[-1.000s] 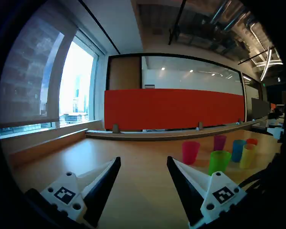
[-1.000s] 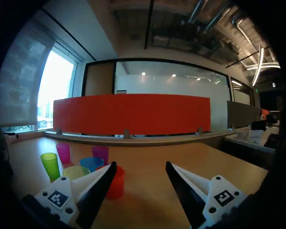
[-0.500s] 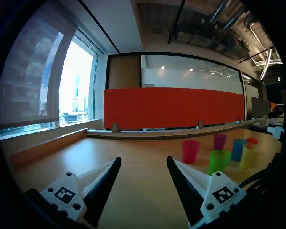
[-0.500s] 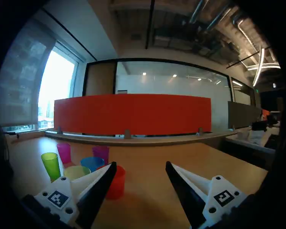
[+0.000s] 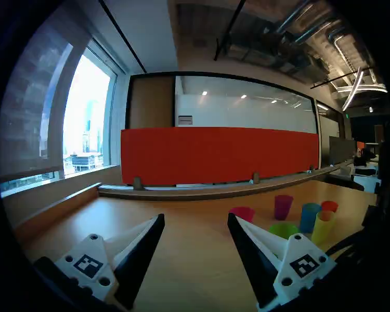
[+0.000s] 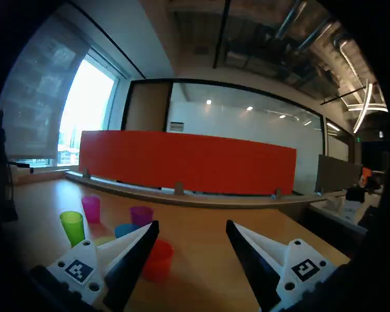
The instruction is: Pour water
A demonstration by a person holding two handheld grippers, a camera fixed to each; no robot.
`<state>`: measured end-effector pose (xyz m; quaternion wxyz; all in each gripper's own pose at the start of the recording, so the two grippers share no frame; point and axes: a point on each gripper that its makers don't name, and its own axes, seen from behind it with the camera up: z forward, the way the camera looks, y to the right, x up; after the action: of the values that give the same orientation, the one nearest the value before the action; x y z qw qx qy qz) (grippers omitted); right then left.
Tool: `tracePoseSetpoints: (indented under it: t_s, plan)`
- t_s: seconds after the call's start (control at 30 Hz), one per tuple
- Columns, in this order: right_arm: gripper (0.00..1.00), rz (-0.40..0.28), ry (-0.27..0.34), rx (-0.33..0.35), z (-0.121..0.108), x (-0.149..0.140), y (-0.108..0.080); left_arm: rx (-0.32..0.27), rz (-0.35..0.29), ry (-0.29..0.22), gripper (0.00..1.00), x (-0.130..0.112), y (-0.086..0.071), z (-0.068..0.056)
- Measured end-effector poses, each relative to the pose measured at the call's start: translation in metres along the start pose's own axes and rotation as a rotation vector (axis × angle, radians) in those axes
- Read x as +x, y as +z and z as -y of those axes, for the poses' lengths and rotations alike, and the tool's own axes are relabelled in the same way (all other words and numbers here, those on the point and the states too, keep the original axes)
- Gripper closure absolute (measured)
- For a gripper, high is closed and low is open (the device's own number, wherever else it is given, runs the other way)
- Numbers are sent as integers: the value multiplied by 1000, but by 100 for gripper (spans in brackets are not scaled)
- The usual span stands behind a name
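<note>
While left claw (image 5: 195,215) and right claw (image 6: 192,222) gape apart, each carries square coded tags (image 5: 87,265).

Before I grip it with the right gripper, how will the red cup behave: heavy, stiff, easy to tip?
The red cup looks like thin plastic, so probably light, and it may flex under a squeeze. It stands free on the wooden desk, tapering toward its base, so a push would likely slide or tip it. Its contents are hidden.

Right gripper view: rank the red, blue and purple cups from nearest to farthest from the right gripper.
1. Red cup: closest, low left of centre.
2. Blue cup: behind it, further left.
3. Purple cup: farthest, behind the blue.
</note>
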<state>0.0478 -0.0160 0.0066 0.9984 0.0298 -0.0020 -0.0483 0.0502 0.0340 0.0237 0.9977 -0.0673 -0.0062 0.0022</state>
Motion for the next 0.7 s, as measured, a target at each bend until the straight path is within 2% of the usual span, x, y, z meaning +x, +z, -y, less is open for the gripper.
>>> tracePoseSetpoints:
  t_s: [0.2, 0.4, 0.57, 0.7]
  plan:
    - [0, -7, 27, 0, -5, 19, 5, -24, -1, 11, 10, 17, 11, -5]
    - [0, 4, 49, 9, -9, 21, 10, -51, 11, 29, 10, 22, 17, -9]
    - [0, 13, 25, 44, -3, 23, 13, -89, 28, 42, 11, 24, 23, -13]
    - [0, 30, -12, 105, 9, 24, 15, -133, 58, 43, 11, 21, 28, -18]
